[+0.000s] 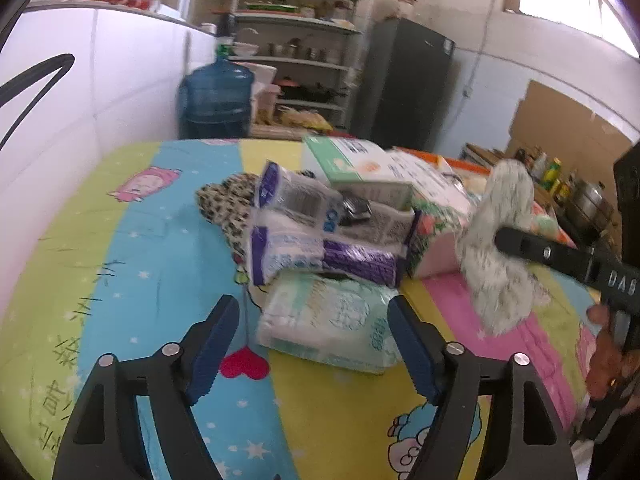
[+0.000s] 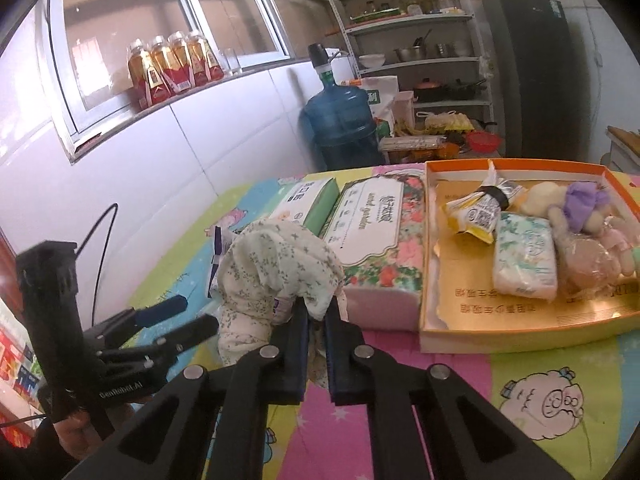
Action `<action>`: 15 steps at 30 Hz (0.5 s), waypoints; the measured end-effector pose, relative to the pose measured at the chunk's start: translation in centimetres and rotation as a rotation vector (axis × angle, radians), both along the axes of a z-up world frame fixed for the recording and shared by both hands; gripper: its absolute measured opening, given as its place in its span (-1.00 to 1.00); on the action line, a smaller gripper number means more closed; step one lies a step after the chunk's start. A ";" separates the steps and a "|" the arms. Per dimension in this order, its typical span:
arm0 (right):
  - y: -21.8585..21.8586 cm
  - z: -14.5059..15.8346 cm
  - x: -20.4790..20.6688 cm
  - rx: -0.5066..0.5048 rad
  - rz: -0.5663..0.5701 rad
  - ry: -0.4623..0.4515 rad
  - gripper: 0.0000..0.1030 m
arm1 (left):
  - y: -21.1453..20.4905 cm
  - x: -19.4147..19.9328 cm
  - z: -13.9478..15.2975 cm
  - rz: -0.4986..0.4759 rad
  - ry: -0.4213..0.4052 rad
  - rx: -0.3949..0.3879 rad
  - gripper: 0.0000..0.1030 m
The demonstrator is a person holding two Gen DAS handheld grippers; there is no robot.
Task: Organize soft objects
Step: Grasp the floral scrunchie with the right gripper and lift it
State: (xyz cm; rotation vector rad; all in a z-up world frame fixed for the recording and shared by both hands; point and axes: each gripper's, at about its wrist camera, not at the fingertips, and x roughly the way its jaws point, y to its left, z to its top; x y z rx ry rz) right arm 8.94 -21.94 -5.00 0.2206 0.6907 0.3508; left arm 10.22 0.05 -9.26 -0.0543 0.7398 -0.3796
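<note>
Leftmost, the left gripper [image 1: 312, 344] hovers with jaws spread wide and empty before a pale tissue pack [image 1: 332, 324], whose pile hides most of a leopard-print cloth [image 1: 228, 208]. Right of that pile, the right gripper [image 2: 317, 344] clenches a floral cloth [image 2: 276, 264], lifted and blurred, screening the packs behind. Farther right, the orange tray [image 2: 520, 336] is cut off by the frame edge.

The left hand-held gripper [image 1: 312, 344] is built of matte black plastic, with two angular fingers faced in ribbed blue pads [image 1: 212, 348] and pinned by round silver screws. The right hand-held gripper [image 2: 316, 344] is made alike. White lettering is printed on each black body, and a thin black cable [image 2: 98, 248] is seen behind the left handle.
</note>
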 end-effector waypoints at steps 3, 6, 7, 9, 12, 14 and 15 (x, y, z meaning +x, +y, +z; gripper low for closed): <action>-0.4 0.2 -0.3 0.007 -0.011 -0.008 -0.85 | -0.1 0.5 -0.6 -0.056 0.045 -0.030 0.52; -0.9 0.3 -0.6 0.017 -0.021 -0.015 -0.85 | -0.1 1.1 -0.8 -0.080 0.066 -0.042 0.52; -1.0 0.3 -0.7 0.020 -0.023 -0.016 -0.85 | -0.2 1.2 -0.8 -0.090 0.075 -0.038 0.53; -1.2 0.3 -0.8 0.025 -0.030 -0.018 -0.85 | -0.7 1.6 -1.0 -0.107 0.089 -0.023 0.54; -1.5 0.3 -0.8 0.035 -0.035 -0.015 -0.85 | -1.5 1.7 -1.0 -0.120 0.094 0.010 0.55; -1.7 0.2 -0.8 0.039 -0.037 -0.013 -0.85 | -2.1 1.7 -1.1 -0.124 0.098 0.027 0.56; -1.7 0.2 -0.8 0.040 -0.038 -0.013 -0.85 | -2.0 1.7 -1.1 -0.125 0.100 0.031 0.57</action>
